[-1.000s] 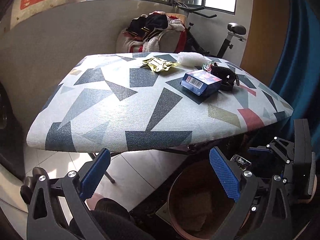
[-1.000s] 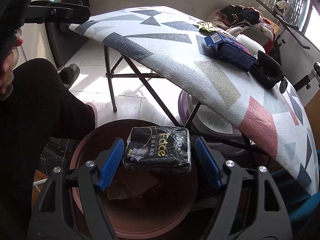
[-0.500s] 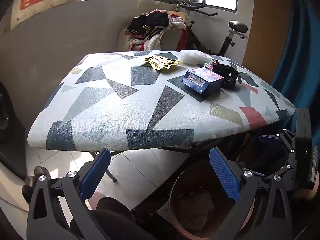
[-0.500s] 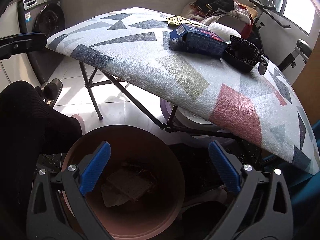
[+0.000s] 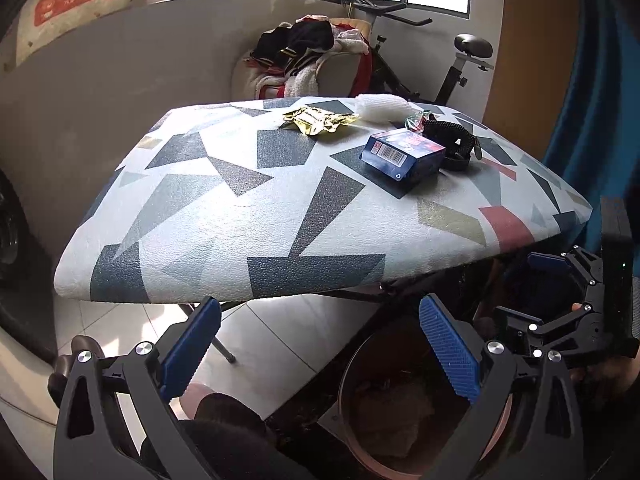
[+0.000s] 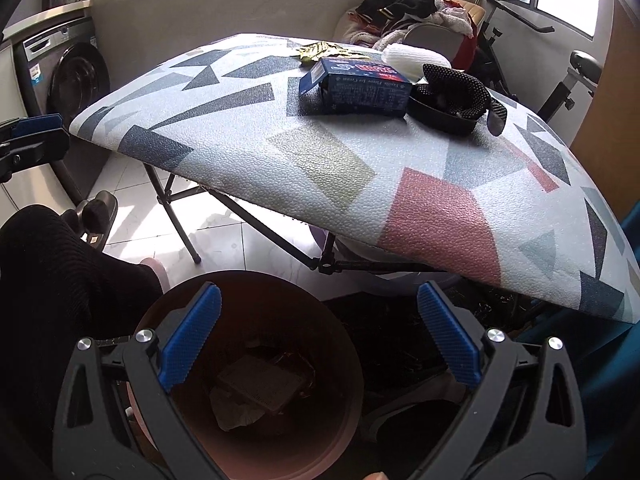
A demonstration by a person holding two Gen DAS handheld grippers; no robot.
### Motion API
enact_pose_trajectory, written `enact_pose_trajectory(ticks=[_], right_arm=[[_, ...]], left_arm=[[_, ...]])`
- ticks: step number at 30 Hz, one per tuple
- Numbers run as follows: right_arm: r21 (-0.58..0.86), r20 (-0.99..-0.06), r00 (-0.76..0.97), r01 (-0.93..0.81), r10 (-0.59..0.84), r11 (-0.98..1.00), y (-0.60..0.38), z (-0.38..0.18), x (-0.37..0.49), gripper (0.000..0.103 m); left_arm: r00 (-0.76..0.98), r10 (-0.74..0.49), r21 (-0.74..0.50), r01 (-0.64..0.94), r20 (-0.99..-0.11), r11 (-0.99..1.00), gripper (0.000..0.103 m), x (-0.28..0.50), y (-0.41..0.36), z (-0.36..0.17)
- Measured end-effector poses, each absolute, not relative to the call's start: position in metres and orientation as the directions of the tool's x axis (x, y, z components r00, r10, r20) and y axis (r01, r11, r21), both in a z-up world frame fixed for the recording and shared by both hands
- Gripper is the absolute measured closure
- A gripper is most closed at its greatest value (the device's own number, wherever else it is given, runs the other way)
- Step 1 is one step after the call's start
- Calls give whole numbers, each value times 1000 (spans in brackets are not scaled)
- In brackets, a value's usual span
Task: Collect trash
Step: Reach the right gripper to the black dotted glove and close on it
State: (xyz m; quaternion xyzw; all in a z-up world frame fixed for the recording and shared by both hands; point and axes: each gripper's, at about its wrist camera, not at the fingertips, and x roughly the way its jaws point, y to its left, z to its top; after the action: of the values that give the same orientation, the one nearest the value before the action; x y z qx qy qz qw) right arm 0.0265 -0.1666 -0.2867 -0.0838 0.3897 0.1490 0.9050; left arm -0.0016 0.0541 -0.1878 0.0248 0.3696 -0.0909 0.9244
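A blue box (image 5: 402,155) (image 6: 354,88), a gold wrapper (image 5: 318,120) (image 6: 326,50), a white foam wrap (image 5: 382,107) (image 6: 416,58) and a black tray (image 5: 454,144) (image 6: 452,100) lie on the patterned table (image 5: 248,216) (image 6: 340,168). A brown bin (image 6: 332,360) (image 5: 360,364) stands on the floor below the table edge, with paper and a dark packet inside. My left gripper (image 5: 320,352) is open and empty, below the table's near edge. My right gripper (image 6: 318,346) is open and empty above the bin; it also shows in the left wrist view (image 5: 560,300).
A washing machine (image 6: 68,80) stands at the left. A chair piled with clothes (image 5: 312,60) and an exercise bike (image 5: 440,64) stand behind the table. A blue curtain (image 5: 600,100) hangs at the right. The person's dark-clad leg (image 6: 48,280) is beside the bin.
My right gripper opened and dropped the dark packet into the bin, then rose and tilted toward the table. The left gripper barely moved.
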Motion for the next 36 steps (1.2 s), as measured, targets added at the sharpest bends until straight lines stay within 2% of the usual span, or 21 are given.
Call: enact_pose_trajectory(ticks=[11, 15, 18, 21, 27, 32, 35, 36], right_arm=[[145, -665, 695, -240, 274, 960, -203, -277, 37, 6], [181, -622, 731, -216, 282, 960, -222, -260, 44, 6], [205, -601, 747, -201, 285, 958, -242, -242, 64, 6], [296, -593, 717, -230, 367, 927, -266, -225, 101, 6], [95, -591, 788, -144, 172, 985, -278, -196, 176, 6], [53, -626, 759, -189, 180, 981, -277, -205, 239, 8], [-28, -665, 728, -247, 167, 969, -263, -219, 267, 22], [-44, -678, 716, -262, 164, 964, -259, -224, 274, 32]], left_arm=[[714, -148, -103, 106, -685, 989, 6, 10, 74, -187], [736, -171, -158, 88, -655, 984, 6, 18, 85, -175], [763, -175, -137, 114, -623, 984, 6, 28, 85, -162], [780, -201, -145, 142, -593, 979, 6, 46, 85, -152], [754, -236, -187, 151, -613, 971, 6, 97, 85, -152], [713, -269, -275, 111, -647, 955, 6, 138, 90, -167], [713, -266, -278, 104, -649, 955, 6, 154, 89, -171], [716, -256, -267, 100, -650, 958, 6, 157, 88, -172]])
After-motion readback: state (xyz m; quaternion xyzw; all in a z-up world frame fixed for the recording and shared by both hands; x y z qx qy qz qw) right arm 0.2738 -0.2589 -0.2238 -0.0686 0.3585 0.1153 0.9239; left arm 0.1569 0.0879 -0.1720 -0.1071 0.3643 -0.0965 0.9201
